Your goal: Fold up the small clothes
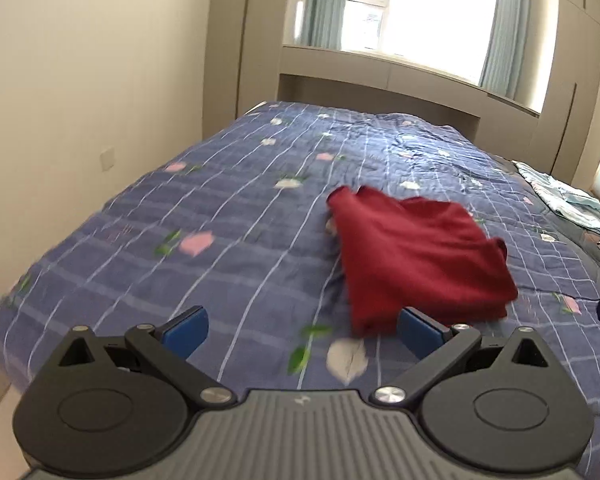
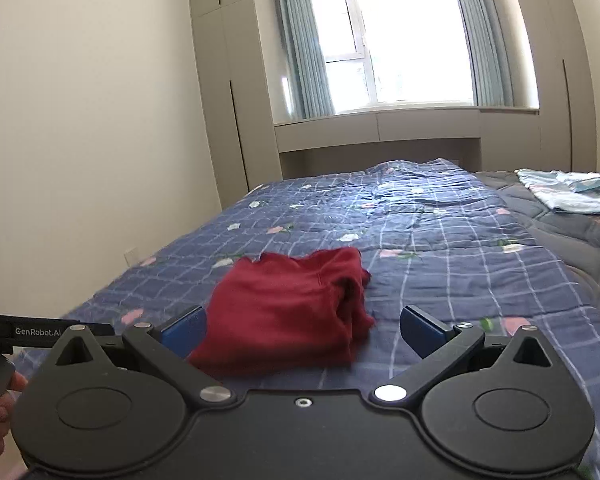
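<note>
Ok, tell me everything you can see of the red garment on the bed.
The red garment is a small dark red piece of soft, knit-looking cloth, folded into a rough, uneven bundle with layered edges along one side and a loose corner sticking out at the far end. It lies on the blue checked flowered quilt, near the bed's near edge. Nothing grips it; its only contact is the quilt beneath.

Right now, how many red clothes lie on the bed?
1. The red garment lies folded on the blue checked quilt, near the bed's close end. The pale blue fabrics far right are not red; more may be out of frame.
</note>
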Motion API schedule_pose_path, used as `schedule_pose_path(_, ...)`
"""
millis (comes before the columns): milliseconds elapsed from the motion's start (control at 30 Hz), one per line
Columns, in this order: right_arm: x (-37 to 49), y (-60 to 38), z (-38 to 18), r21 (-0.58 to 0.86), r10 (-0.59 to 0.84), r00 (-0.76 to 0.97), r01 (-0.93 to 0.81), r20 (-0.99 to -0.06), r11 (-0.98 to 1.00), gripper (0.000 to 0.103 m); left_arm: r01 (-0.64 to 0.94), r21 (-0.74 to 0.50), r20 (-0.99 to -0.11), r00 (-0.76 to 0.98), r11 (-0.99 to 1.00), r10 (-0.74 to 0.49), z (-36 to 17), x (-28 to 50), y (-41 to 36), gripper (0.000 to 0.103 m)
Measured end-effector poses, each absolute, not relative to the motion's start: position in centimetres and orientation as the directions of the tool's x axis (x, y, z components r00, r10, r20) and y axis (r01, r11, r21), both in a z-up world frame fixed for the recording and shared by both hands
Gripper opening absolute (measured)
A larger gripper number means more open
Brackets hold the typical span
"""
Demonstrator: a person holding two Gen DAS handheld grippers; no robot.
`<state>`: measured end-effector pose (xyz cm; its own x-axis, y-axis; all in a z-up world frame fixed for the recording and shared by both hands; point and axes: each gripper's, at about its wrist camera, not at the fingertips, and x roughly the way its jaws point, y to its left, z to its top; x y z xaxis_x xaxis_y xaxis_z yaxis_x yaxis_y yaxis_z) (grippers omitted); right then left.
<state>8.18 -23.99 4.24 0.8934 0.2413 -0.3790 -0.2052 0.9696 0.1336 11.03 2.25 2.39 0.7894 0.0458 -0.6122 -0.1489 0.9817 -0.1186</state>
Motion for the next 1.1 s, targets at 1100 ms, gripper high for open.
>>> schedule_pose_path(1100,3.6,-24.2,2.2,0.146,0.213,0.89,-0.168,-0.402,0.975,0.102,-0.136,-0.116,-0.642,0.766,0.984,0.03,0.6,6.5,2.1,0.103)
